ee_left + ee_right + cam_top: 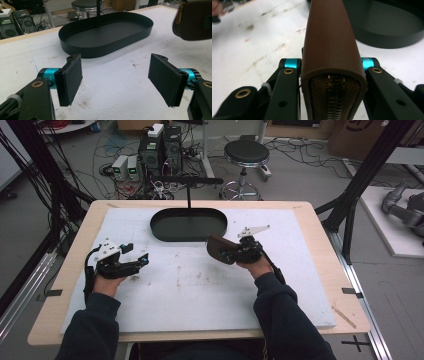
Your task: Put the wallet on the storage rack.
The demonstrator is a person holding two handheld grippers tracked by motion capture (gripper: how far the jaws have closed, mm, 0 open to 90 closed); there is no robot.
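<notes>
Squeezing a brown pouch [218, 248] in the right gripper [235, 251] near the black tray [189, 224], holding the left gripper [141, 261] wide apart.

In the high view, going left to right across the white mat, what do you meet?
Left gripper, open and empty → black oval tray, farther back near the middle → brown zippered case → right gripper, shut on the case.
</notes>
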